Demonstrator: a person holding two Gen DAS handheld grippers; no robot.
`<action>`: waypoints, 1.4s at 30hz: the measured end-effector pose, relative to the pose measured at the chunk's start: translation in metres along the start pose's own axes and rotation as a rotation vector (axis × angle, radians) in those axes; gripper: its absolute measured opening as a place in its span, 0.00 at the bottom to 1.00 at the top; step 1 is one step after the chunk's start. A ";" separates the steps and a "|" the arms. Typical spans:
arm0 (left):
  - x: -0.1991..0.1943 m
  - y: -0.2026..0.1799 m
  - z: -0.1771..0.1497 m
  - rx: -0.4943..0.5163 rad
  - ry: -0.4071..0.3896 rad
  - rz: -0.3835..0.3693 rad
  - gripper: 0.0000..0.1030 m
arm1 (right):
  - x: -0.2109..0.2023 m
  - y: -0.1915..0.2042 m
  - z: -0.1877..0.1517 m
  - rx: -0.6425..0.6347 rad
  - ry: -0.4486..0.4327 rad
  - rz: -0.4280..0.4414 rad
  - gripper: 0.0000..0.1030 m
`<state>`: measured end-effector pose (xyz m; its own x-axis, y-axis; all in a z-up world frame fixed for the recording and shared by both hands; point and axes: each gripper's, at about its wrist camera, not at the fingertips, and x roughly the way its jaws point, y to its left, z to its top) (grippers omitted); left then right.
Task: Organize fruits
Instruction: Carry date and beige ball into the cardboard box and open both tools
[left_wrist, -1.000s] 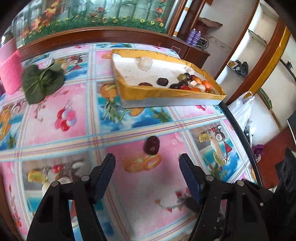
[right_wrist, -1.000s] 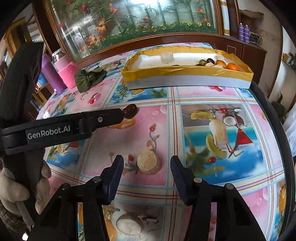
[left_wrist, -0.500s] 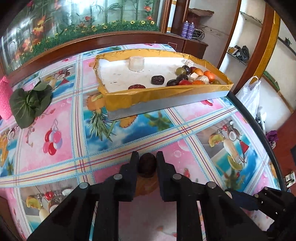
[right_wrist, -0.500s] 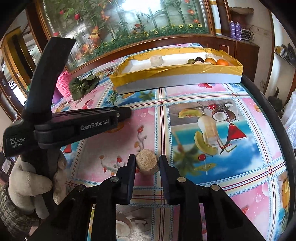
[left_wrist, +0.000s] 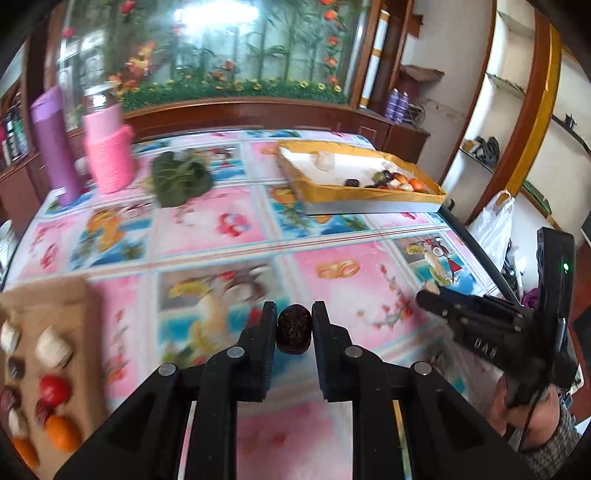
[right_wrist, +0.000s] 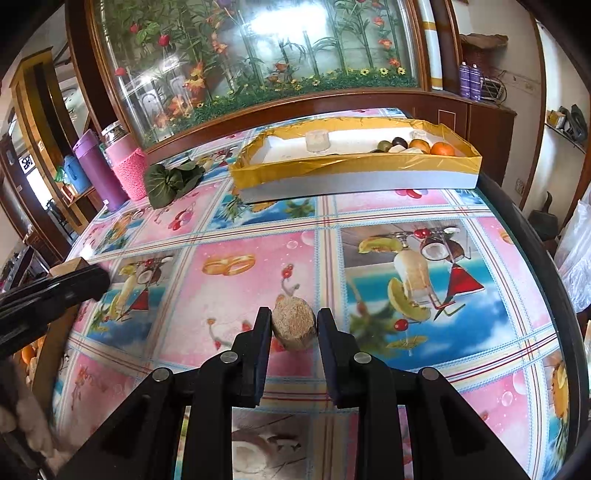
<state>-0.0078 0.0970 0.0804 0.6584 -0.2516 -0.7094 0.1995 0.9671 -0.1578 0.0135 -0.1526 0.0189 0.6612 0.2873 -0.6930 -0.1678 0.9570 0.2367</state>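
Fruit sits in both grippers. Nearest, the left gripper (left_wrist: 294, 325) has its jaws pinched narrow on a dark date (left_wrist: 293, 329), held across its middle, which I judge keeps so small and round a thing from rolling out. The right gripper (right_wrist: 294, 325) has its jaws closed likewise on a tan, rough-skinned fruit (right_wrist: 294, 328), gripped at its sides. Whether either piece is lifted off the tablecloth (right_wrist: 369, 236) or resting on it, I cannot tell.

At eight o'clock from the left gripper lies a brown board (left_wrist: 48, 306) with sorted pieces in rough rows: white ones, a red one, an orange (left_wrist: 62, 432). The picture is blurred there. The left gripper seems angled toward it, so I take the board as the date's destination.

Farther off, at one o'clock, stands the gold-rimmed tray (right_wrist: 351, 166), with the remaining fruit heaped at its right end and a pale cup (right_wrist: 317, 140) alone near the middle. Beyond, at eleven o'clock, a green leafy bunch (right_wrist: 171, 181), a pink jar (right_wrist: 127, 166) and a purple flask (right_wrist: 98, 170) stand by the far edge, out of the work's way.
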 end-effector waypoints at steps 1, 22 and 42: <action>-0.012 0.011 -0.006 -0.023 -0.005 0.007 0.18 | -0.004 0.005 -0.001 -0.002 0.000 0.009 0.26; -0.142 0.196 -0.137 -0.351 -0.027 0.359 0.18 | -0.043 0.281 -0.074 -0.339 0.127 0.422 0.27; -0.156 0.218 -0.158 -0.434 -0.064 0.342 0.19 | -0.015 0.368 -0.127 -0.522 0.211 0.448 0.27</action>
<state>-0.1819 0.3533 0.0484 0.6789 0.0904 -0.7286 -0.3418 0.9172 -0.2047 -0.1516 0.2006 0.0300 0.3010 0.6079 -0.7347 -0.7523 0.6249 0.2088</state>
